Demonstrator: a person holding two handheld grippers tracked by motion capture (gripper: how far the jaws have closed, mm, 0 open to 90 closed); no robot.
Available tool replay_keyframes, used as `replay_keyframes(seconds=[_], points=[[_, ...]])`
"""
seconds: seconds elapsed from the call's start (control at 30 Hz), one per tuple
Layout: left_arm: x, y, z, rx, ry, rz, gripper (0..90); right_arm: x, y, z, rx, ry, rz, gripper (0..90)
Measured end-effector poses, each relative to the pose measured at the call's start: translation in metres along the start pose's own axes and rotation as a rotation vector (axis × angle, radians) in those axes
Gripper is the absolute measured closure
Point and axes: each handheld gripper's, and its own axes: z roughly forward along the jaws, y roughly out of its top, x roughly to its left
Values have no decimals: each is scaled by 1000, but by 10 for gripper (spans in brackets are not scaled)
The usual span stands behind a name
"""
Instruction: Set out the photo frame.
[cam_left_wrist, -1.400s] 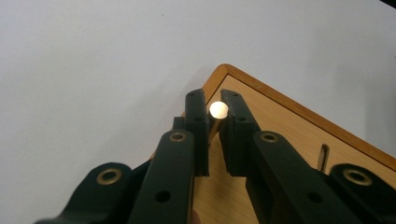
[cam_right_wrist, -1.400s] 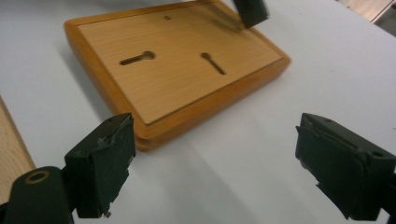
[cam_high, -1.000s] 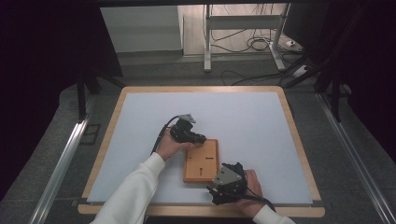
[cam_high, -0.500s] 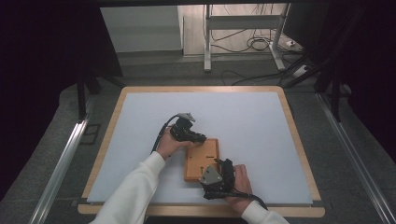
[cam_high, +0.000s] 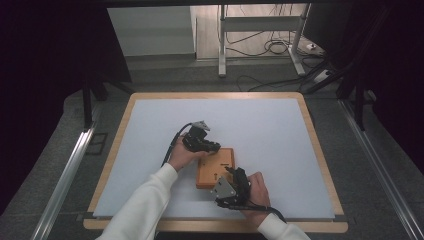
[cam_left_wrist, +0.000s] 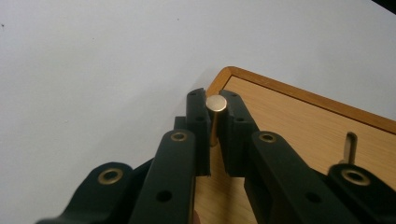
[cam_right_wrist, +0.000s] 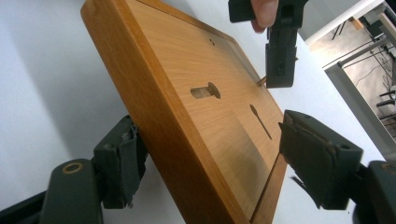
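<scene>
Wooden board sitting on table, a gripper standing at each end.
Board (cam_high: 216, 167) is lying near the front edge of the table (cam_high: 280, 135); left gripper (cam_high: 202, 144) is standing at its far corner, right gripper (cam_high: 231, 186) at its near end.

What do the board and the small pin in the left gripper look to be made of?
Board: apparently wood, with visible grain, a smooth orange-brown varnish and a darker raised rim. Pin: likely brass or similar metal, with a pale gold, shiny round end face.
</scene>
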Motion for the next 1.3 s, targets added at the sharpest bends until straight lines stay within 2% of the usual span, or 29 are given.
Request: replay_keyframes(seconds=[0.23,0.43,0.6,0.63,0.67,0.7,0.77,0.83,1.07,1.3], points=[[2,-1,1,-4,14,-11,826,-7,8,-3,-17,-9,-16,354],[3,-1,1,-9,18,-23,805,-16,12,-8,-37,-7,-8,482],[2,-2,-1,-16,27,-20,774,-22,12,-12,-43,-26,-17,510],[2,-1,-4,-32,46,-22,730,-23,12,-13,-43,-28,-21,514],[2,-1,-10,-64,62,-46,672,-24,12,-13,-46,-26,-18,515],[2,-1,-13,-73,68,-46,658,-25,11,-13,-47,-24,-15,515],[0,-2,-23,-72,120,-22,634,-26,11,-14,-49,-22,-14,516],[-2,-4,-33,-70,143,-12,570,-26,10,-14,-51,-23,-14,517],[-7,-30,-61,-56,173,-25,378,-29,10,-15,-49,-17,2,520],[-14,-57,-78,-66,197,-23,335,-30,10,-15,-49,-15,0,522]])
